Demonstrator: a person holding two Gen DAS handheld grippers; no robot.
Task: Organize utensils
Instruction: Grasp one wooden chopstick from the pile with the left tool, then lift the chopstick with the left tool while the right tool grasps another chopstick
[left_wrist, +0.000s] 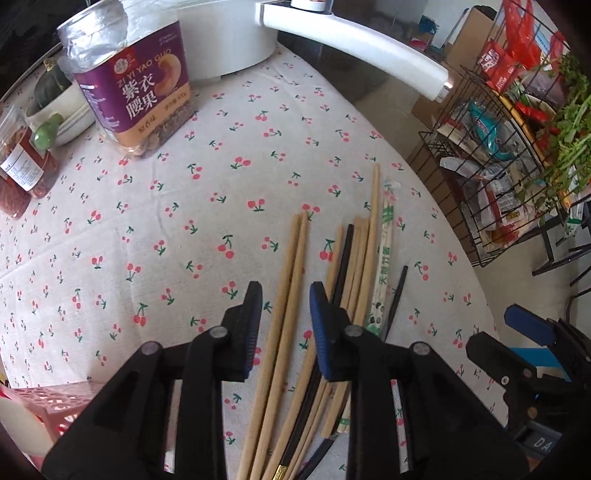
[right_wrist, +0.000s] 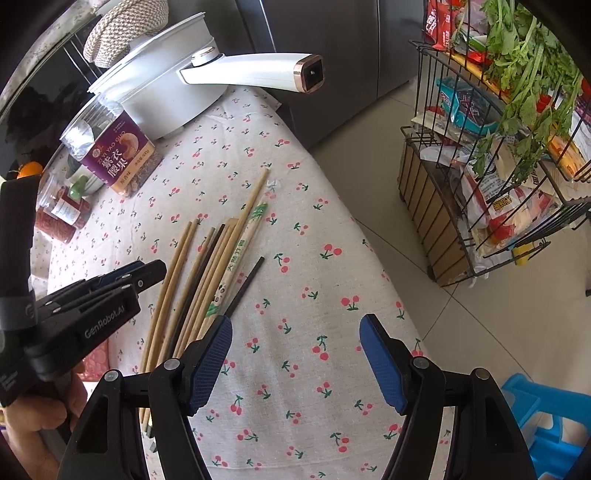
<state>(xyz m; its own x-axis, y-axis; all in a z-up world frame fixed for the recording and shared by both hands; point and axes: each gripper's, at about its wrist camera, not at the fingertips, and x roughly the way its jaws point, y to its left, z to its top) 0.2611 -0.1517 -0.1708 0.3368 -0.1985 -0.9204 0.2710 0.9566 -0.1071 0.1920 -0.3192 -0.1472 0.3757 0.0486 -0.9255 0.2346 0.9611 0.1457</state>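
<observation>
Wooden chopsticks (left_wrist: 295, 280), roughly seven, two black chopsticks (left_wrist: 395, 302) and one paper-sleeved pair (left_wrist: 384, 258) lie fanned at lower centre on the cherry-print worktop (left_wrist: 166, 229). The left tool (left_wrist: 284, 325) gapes narrowly, empty, over two sticks. The right tool (right_wrist: 295, 365) gapes wide, empty. Only the right view shows the pot handle's (right_wrist: 258, 70) square end.

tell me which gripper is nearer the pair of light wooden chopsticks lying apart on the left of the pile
Left. The left gripper hangs open directly over the wooden chopstick pair, fingers either side. The right gripper is open too, over bare tablecloth right of the pile.
</observation>
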